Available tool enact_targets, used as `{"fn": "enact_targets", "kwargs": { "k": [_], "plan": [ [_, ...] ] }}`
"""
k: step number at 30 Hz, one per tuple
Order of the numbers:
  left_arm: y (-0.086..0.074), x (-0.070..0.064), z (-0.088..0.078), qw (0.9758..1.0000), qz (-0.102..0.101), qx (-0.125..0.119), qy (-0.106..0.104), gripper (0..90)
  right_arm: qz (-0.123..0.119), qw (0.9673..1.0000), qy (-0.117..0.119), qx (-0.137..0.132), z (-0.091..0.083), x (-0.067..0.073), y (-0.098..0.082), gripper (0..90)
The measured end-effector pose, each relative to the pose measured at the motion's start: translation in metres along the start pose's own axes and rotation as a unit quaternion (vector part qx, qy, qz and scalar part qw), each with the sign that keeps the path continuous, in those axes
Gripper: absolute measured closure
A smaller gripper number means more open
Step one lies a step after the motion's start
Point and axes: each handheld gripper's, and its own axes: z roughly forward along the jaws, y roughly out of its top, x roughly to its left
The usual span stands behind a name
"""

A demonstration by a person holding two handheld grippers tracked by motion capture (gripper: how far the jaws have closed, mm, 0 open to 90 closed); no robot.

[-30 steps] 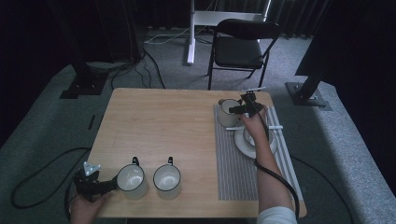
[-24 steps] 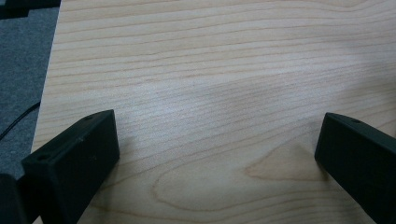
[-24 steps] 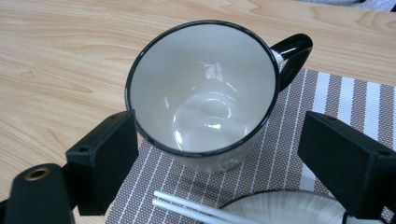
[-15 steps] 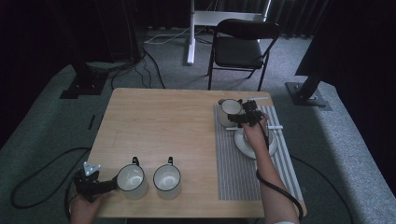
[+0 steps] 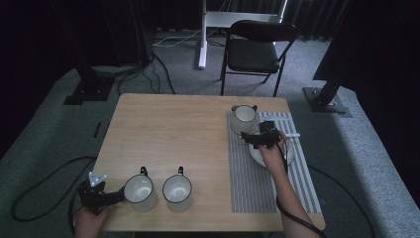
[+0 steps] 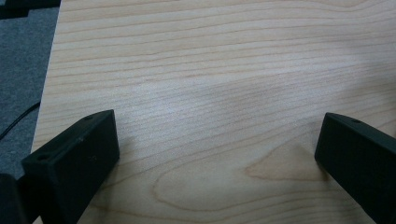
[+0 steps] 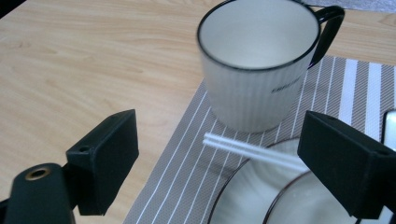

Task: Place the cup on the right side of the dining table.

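Right gripper (image 5: 253, 140) over the plate (image 5: 292, 155) on the striped mat (image 5: 247, 183) at the table's (image 5: 173, 129) right edge, jaws apart, empty. White sticks (image 7: 252, 151) on the plate rim; mug (image 5: 244, 119) just beyond. Left gripper (image 5: 119, 197) at the near left corner, jaws apart, beside two mugs (image 5: 140, 192).
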Motion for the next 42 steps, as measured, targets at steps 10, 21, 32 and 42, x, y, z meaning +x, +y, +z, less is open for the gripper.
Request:
{"fn": "enact_targets", "kwargs": {
  "k": [10, 21, 32, 42],
  "plan": [
    [0.0, 0.0, 0.0, 1.0, 0.0, 0.0, 0.0, 0.2, -0.008, 0.9996, 0.012, -0.026, -0.023, 0.008, -0.028, 12.2],
    [0.0, 0.0, 0.0, 1.0, 0.0, 0.0, 0.0, 0.1, -0.012, 0.999, 0.024, -0.035, -0.044, 0.019, -0.071, 12.1],
    [0.0, 0.0, 0.0, 1.0, 0.0, 0.0, 0.0, 0.2, -0.003, 0.9988, 0.02, -0.044, -0.064, 0.016, -0.104, 12.2],
    [0.0, 0.0, 0.0, 1.0, -0.001, 0.0, 0.0, 0.1, 0.005, 0.9995, 0.005, -0.031, -0.077, 0.006, -0.136, 12.2]
  ]
}}
